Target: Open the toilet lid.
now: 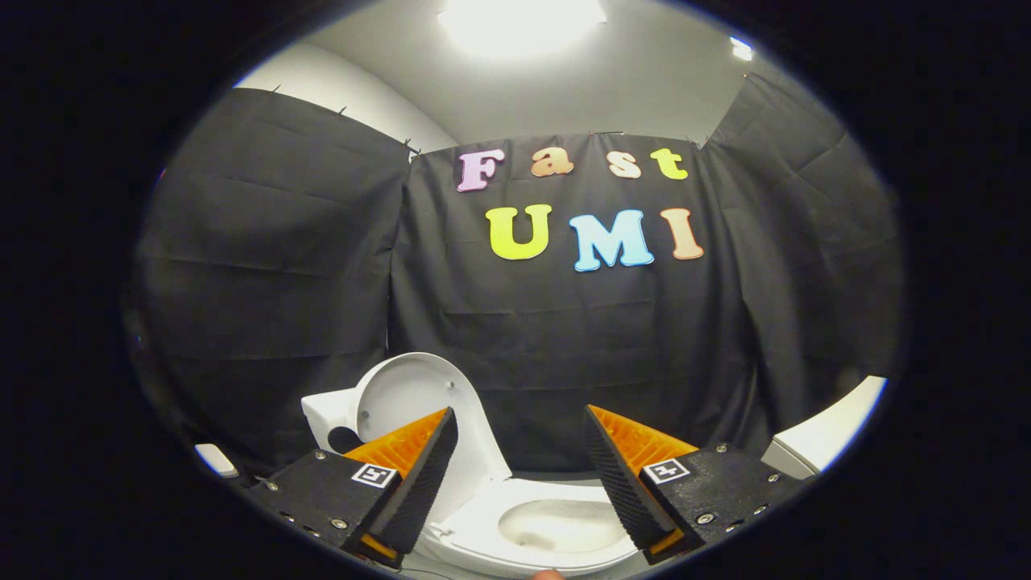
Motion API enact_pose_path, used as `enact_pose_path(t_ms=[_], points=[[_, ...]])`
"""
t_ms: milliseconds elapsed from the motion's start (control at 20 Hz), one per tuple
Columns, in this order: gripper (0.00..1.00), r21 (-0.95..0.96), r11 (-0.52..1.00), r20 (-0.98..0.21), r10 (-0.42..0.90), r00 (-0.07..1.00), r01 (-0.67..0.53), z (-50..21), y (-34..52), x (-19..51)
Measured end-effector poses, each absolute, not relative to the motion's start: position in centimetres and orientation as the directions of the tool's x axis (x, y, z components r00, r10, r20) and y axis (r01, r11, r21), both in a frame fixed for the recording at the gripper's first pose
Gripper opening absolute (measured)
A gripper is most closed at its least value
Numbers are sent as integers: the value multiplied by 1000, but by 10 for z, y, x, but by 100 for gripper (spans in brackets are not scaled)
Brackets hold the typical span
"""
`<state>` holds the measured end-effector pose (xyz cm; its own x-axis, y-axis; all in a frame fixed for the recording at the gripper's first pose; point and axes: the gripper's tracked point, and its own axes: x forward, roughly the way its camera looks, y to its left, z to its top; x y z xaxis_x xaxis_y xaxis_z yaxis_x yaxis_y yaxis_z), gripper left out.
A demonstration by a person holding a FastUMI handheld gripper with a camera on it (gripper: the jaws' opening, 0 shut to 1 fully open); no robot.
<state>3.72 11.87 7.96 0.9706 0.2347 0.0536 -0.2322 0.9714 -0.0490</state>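
Black cloth wall (612,346) hangs in creased panels across the back and both sides of the booth. Above it a pale ceiling (644,72) carries a bright light (519,20) — glaring white. A white fixture edge (830,435) curves at one side.

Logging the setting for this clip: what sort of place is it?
Probably a mock bathroom in a recording booth: a white toilet with its lid raised, black cloth walls hung around it. The claw is open above the bowl.

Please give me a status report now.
Gripper open, fingers holding nothing. Toilet lid already raised upright, bowl exposed between fingers. Nothing in the way.
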Motion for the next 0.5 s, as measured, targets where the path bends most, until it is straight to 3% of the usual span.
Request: enact_pose_path(t_ms=[500], points=[[95,-84,984,70,164,984,-158,89,60,18]])
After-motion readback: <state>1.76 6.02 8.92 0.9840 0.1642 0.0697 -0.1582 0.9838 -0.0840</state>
